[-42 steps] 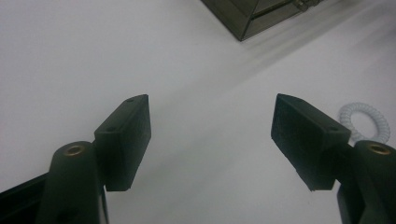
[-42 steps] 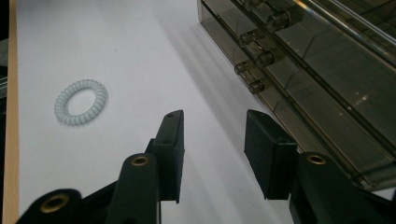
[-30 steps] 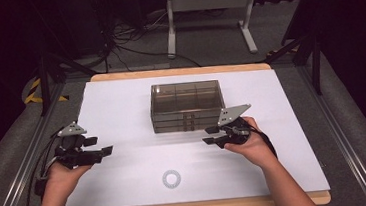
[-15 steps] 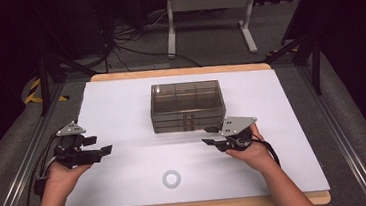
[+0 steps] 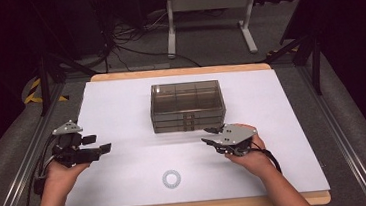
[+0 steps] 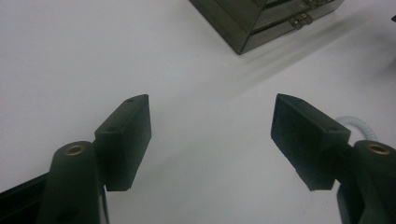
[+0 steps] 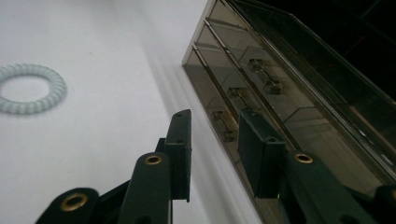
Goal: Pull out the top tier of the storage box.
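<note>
A smoky clear drawer box (image 5: pixel 187 105) with three stacked drawers stands at the middle of the white table (image 5: pixel 121 103). A pale coiled hair tie (image 5: pixel 171 179) lies near the front edge. My right gripper (image 5: pixel 208 135) hovers just in front of the box's right half, pointing left. In the right gripper view my right gripper (image 7: pixel 215 116) is open, and its jaws have just been closing with nothing between them. The drawer box (image 7: pixel 289 93) with its small handles lies beyond, the hair tie (image 7: pixel 28 95) at the left. My left gripper (image 5: pixel 97 143) is wide open at the table's left; my left gripper (image 6: pixel 210 100) holds nothing.
The left gripper view has the drawer box (image 6: pixel 266 18) at the top and the hair tie (image 6: pixel 357 126) behind the right jaw. Metal rails (image 5: pixel 344 134) flank the table. A stand and cables (image 5: pixel 208 15) sit on the floor beyond the far edge.
The right gripper has drifted slightly toward the near edge and lower, and its jaws stand narrower. The left gripper has stayed in place.
</note>
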`<state>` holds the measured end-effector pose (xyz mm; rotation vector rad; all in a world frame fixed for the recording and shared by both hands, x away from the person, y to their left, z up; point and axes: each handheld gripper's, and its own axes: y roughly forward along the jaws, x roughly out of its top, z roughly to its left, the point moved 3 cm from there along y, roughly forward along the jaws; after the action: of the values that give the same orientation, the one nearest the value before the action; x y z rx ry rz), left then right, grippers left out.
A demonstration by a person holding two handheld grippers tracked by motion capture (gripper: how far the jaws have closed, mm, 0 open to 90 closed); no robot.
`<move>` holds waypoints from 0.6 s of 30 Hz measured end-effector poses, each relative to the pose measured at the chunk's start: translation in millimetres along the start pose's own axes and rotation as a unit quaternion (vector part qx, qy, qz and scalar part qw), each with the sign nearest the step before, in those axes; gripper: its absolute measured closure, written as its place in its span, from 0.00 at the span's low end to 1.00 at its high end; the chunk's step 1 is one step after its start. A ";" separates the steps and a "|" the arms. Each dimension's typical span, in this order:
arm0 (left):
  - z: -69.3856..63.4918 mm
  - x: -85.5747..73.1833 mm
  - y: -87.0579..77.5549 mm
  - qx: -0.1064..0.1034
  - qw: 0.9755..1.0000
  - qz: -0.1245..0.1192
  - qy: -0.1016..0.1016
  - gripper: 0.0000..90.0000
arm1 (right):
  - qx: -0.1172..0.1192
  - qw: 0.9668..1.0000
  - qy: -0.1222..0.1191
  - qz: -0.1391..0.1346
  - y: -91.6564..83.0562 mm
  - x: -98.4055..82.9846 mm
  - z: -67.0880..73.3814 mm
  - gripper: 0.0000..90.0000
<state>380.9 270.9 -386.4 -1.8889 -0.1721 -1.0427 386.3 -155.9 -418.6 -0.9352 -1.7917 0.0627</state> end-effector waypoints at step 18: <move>2.6 3.2 3.7 0.008 1.000 -0.004 0.004 0.33 | -0.109 0.988 -0.098 0.042 6.2 -3.3 17.1 0.73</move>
<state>386.3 270.0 -387.0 -1.8701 -0.1827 -1.0510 376.2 -147.1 -431.4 -1.1954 -1.9678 0.0117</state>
